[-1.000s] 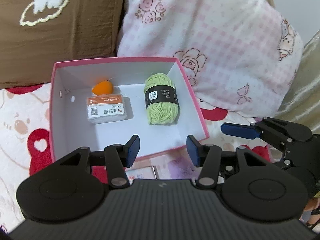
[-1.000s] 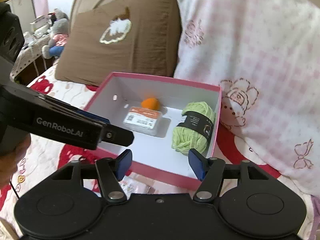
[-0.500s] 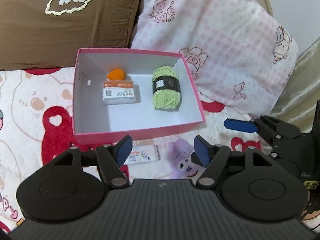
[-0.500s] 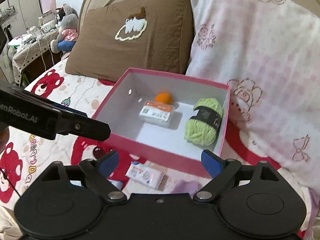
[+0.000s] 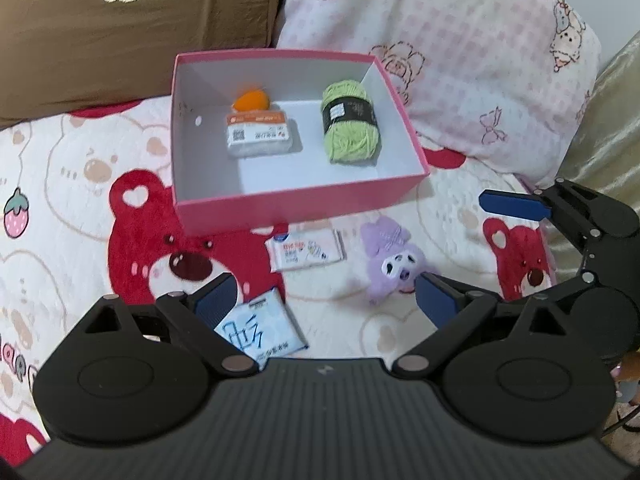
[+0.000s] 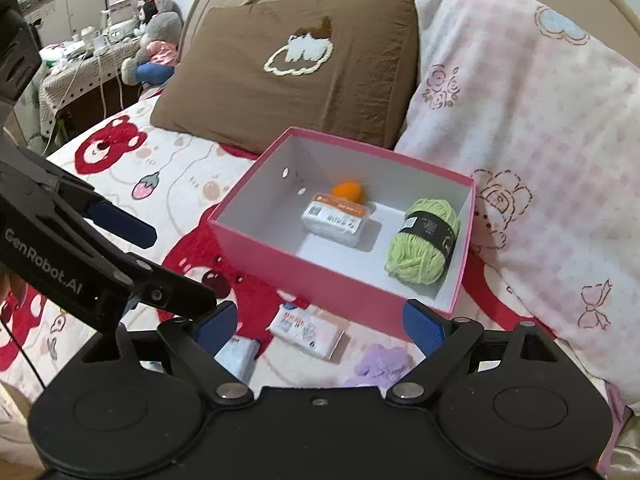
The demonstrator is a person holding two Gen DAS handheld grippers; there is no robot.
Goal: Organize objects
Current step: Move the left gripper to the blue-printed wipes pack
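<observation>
On a bear-print bedspread (image 5: 72, 184), we hold our left gripper (image 5: 326, 300) with its jaws opening, nothing between them, and our right gripper (image 6: 320, 322) spread wide and empty, both short of the pink box (image 5: 304, 204). Nearest us, in front of the box, a blue-lettered white packet (image 5: 260, 330) lies by the left gripper's left finger. Just beyond it, closer to the box's front wall, sit a small tissue pack (image 5: 306, 249) and, to its right, a purple plush toy (image 5: 390, 258). Inside the box, a white packet with an orange label (image 5: 258, 134) rests left of centre, a green yarn skein (image 5: 350, 122) to its right, apart from it, and an orange object (image 5: 251, 101) touches the packet's far side. Behind the box lean a brown pillow (image 6: 304, 76) and a pink checked pillow (image 6: 520, 132).
</observation>
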